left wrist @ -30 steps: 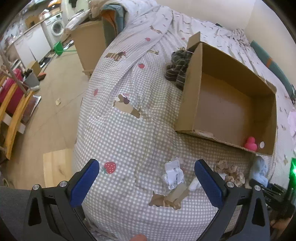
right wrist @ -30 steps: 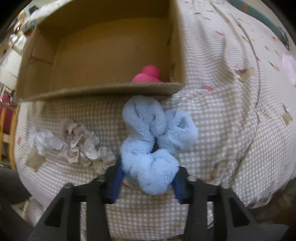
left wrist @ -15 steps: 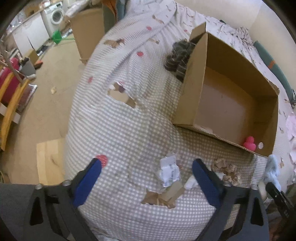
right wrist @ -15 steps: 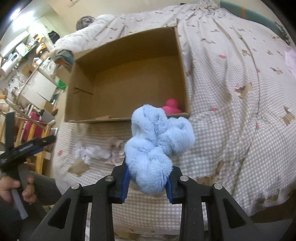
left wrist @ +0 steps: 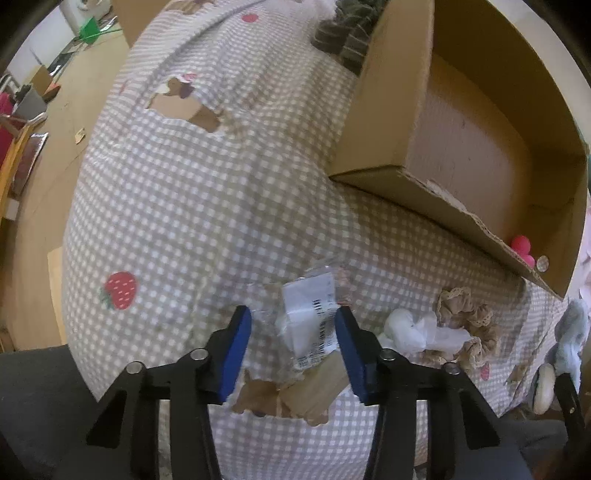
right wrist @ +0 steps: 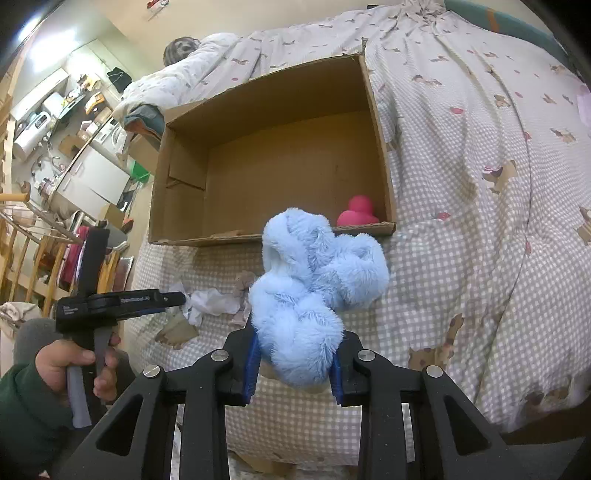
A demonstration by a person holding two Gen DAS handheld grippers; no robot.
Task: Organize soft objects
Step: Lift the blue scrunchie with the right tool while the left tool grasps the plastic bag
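Note:
My right gripper (right wrist: pixel 293 363) is shut on a fluffy light-blue soft toy (right wrist: pixel 314 288) and holds it above the bed, just in front of the open cardboard box (right wrist: pixel 273 147). A pink soft toy (right wrist: pixel 357 212) lies in the box's near right corner. My left gripper (left wrist: pixel 291 349) is open, its jaws on either side of a crumpled clear packet with a white barcode label (left wrist: pixel 312 317) on the checked bedspread. A white cloth (left wrist: pixel 413 332) and a beige lace scrunchie (left wrist: pixel 469 317) lie just to its right. The left gripper also shows in the right wrist view (right wrist: pixel 173 297).
The box (left wrist: pixel 388 110) sits on a checked bedspread (left wrist: pixel 203 206) with strawberry and dog prints. A dark striped garment (left wrist: pixel 347 33) lies beyond the box's far left corner. The bed edge drops to the floor (left wrist: pixel 55 110) on the left.
My left gripper has moved forward and down and its jaws have narrowed around the labelled packet. My right gripper has lifted the blue toy off the bed.

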